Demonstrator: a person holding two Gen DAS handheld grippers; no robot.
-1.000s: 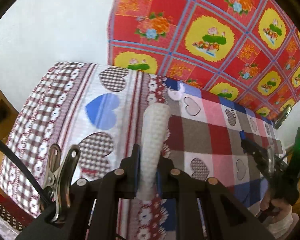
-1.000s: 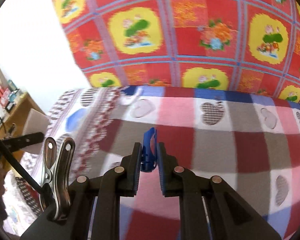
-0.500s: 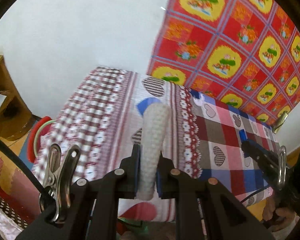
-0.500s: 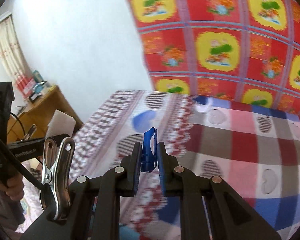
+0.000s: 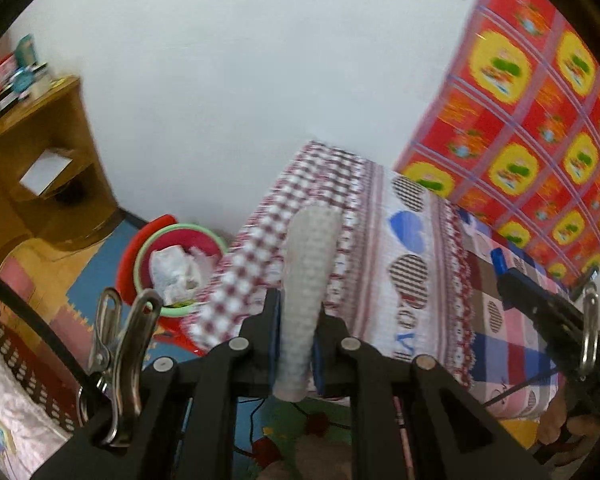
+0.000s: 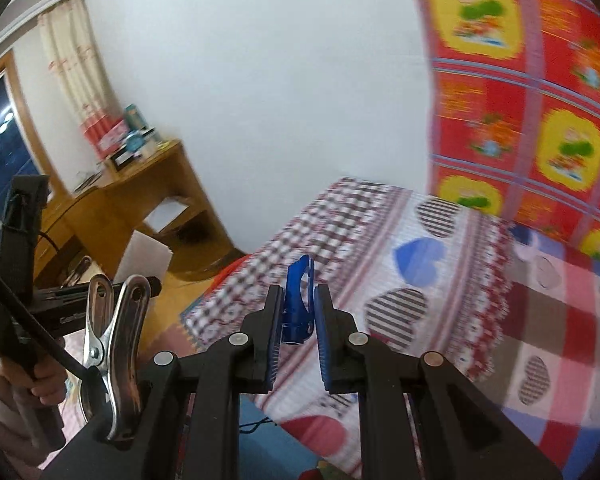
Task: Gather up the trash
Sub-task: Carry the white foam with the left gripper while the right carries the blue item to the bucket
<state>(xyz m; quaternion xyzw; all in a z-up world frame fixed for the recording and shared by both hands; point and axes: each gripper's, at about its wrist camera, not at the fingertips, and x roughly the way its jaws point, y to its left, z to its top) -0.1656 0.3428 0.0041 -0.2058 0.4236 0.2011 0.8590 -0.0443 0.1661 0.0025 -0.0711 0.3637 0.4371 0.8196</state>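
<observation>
Left hand-held gripper (image 5: 296, 344) clamps white foam sleeve (image 5: 310, 280); right hand-held gripper (image 6: 297, 332) clamps blue clip (image 6: 298, 300).

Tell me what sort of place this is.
Most likely a bedroom in a home: a bed under a heart-patterned checked sheet against a white wall, a wooden desk with clutter on top beside a curtained window, and a bin of crumpled trash on the floor.

A heart-patterned checked sheet (image 5: 412, 280) covers the bed (image 6: 440, 280), and beside its corner a trash-filled basin (image 5: 172, 256) sits on the floor (image 5: 96, 276).
</observation>
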